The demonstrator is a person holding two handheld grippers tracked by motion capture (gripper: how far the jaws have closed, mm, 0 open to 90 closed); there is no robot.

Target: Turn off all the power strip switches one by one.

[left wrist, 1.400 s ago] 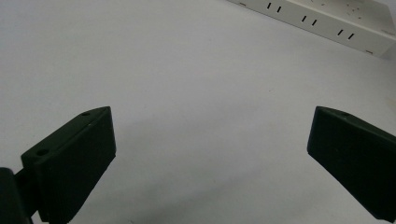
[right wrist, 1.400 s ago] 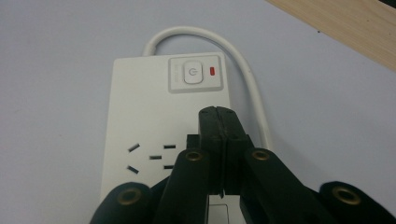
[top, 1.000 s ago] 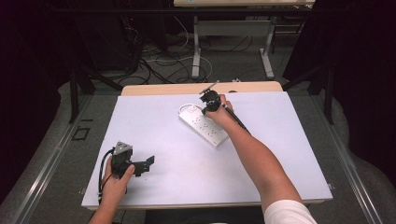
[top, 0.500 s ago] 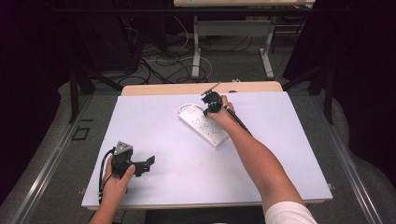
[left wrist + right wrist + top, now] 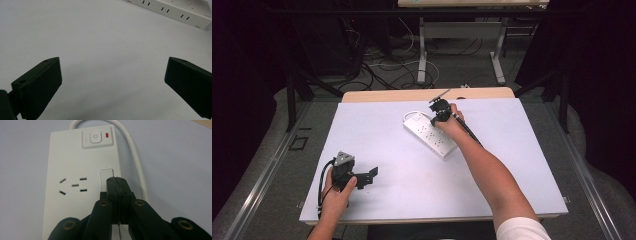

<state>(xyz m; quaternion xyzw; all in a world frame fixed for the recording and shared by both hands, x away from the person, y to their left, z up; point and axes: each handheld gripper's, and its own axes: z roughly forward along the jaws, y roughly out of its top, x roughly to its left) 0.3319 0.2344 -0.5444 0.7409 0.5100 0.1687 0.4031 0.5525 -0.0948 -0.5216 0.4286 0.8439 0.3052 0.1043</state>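
High view: white power strip lying diagonal near table far edge; right gripper over its 12 o'clock end, left gripper at 8 o'clock, wide bare surface between.

Left gripper view: jaws spread wide, holding nothing.

Right gripper view: jaws pressed together, empty, tips beside sockets; red indicator by switch.

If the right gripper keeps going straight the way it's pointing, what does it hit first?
Probably the white power strip. The right gripper, jaws shut, points down at its top face beside the sockets, short of the power button. Whether it already touches is unclear.
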